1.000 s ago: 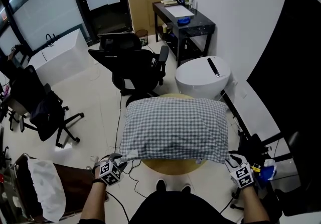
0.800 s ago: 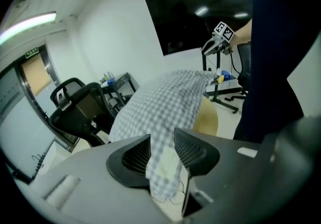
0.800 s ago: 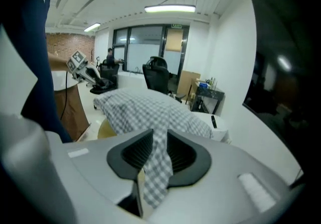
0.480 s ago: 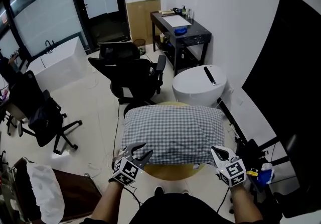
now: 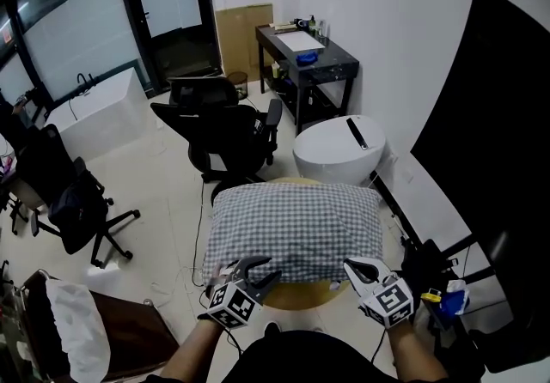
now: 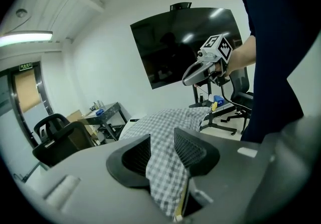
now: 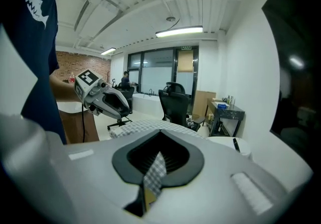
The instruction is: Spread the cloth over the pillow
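A grey checkered cloth (image 5: 296, 227) lies spread over the pillow, which it hides, on a round wooden table (image 5: 301, 294). Both grippers are at its near edge. My left gripper (image 5: 249, 268) is at the near left corner; in the left gripper view a thick fold of cloth (image 6: 165, 122) fills the gap between the pads of the left gripper (image 6: 161, 150). My right gripper (image 5: 357, 267) is at the near right corner. In the right gripper view the right gripper (image 7: 156, 160) is shut, pinching a thin strip of cloth (image 7: 155, 173).
A black office chair (image 5: 228, 119) and a white round unit (image 5: 339, 149) stand just beyond the table. A black desk (image 5: 309, 51) is at the back wall and a large black screen (image 5: 490, 115) on the right. Another chair (image 5: 69, 192) stands at the left.
Both grippers moved inward and forward, from the cloth's outer near corners to the pillow's near edge. The cloth's near edge came with them and now looks shorter front to back.
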{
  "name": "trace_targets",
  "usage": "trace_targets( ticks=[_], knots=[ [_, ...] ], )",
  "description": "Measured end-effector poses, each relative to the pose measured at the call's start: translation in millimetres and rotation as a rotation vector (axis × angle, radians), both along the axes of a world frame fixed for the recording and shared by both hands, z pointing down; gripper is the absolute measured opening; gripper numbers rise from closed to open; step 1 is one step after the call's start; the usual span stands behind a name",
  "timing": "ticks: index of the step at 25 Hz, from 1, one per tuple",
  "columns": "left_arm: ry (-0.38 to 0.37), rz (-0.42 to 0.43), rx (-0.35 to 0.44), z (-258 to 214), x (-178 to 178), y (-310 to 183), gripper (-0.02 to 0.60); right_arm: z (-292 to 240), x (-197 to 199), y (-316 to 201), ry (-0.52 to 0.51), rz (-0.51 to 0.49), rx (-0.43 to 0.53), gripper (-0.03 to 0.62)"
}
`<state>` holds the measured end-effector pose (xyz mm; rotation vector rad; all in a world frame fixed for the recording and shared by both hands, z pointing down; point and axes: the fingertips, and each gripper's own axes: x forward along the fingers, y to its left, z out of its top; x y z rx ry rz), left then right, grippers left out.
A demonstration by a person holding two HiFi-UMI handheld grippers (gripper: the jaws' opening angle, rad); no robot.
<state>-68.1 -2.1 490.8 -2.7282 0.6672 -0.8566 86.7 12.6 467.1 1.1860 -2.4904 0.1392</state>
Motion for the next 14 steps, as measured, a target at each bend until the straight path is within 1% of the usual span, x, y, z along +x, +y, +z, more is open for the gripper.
trace_targets(
  ticks=[6,14],
  knots=[
    [-0.006,-0.024,-0.022,0.5,-9.9,4.6,0.138,6.2,-0.4,8.6,-0.014,-0.032,-0.018,0.006],
    [-0.045,-0.028,-0.017,9.9,-12.2,11.9,0.138,3.2,-9.5,17.2,-0.037,-0.089,-0.020,0.006]
  ],
)
